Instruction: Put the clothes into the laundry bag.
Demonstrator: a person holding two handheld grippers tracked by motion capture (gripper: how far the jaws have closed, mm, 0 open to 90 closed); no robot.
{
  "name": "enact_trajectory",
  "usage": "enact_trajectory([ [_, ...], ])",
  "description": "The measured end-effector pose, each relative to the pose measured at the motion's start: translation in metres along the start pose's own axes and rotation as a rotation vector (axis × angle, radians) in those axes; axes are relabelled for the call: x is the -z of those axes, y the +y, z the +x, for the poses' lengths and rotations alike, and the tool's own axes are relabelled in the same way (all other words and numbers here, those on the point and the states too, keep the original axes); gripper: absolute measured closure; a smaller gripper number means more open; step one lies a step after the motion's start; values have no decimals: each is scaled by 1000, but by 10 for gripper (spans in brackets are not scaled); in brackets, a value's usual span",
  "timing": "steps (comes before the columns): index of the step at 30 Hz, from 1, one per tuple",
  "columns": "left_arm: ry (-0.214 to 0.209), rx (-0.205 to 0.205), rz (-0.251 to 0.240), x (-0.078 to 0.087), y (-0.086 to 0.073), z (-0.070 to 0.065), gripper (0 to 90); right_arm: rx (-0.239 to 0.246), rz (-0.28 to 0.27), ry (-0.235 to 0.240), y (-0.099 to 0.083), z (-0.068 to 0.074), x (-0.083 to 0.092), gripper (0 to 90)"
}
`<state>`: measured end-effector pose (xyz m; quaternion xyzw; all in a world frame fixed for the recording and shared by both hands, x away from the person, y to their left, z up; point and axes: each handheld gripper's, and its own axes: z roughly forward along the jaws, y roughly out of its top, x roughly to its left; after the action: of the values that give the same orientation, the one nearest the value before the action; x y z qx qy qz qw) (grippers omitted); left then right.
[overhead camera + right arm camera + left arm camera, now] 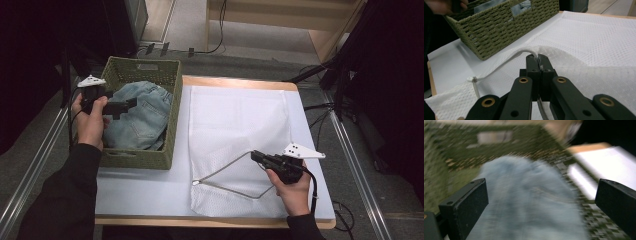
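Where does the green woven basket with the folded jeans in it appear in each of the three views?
High view: the green woven basket stands at the table's left, folded light-blue jeans inside.
Left gripper view: its blurred wall runs across the top, behind the jeans.
Right gripper view: upper left, front wall toward the camera.
Shared landmark: the white mesh laundry bag beside it, also seen at and.

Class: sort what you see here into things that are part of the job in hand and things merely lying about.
In the job: jeans; woven basket; white mesh laundry bag with drawstring; left gripper, open; right gripper, shut on the bag's edge.

Lying about: floor cables; wooden platform.
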<state>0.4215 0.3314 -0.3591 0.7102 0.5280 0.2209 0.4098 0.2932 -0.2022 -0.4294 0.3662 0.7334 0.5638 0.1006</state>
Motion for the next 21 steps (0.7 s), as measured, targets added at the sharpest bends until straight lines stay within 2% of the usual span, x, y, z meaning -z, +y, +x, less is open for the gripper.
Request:
enact_trajectory([
  [2, 8, 5, 21, -15, -3, 6, 0, -2, 0, 2, 0, -1, 0, 900],
  [4, 9, 15, 64, -25, -6, 8, 0, -4, 1, 2, -1, -1, 0, 900],
  [7, 4, 5, 109, -39, -9, 9, 0, -2, 1, 2, -1, -1, 0, 900],
  [8, 1, -18, 120, -43, -11, 10, 0, -1, 1, 2, -1, -1, 0, 900],
  [10, 40, -97, 176, -52, -18, 12, 0, -1, 6, 2, -1, -1, -1, 900],
  [11, 45, -118, 207, -57, -22, 14, 0, -6, 8, 3, -2, -1, -1, 900],
  [15, 16, -138, 274, -68, -32, 18, 0, -1, 10, 1, -2, 0, -1, 900],
  [17, 20, -164, 335, -75, -41, 17, 0, 2, 9, -1, -2, 0, 0, 900],
  [21, 47, -146, 361, -79, -42, 14, 0, 3, 4, -3, -2, 0, 2, 900],
])
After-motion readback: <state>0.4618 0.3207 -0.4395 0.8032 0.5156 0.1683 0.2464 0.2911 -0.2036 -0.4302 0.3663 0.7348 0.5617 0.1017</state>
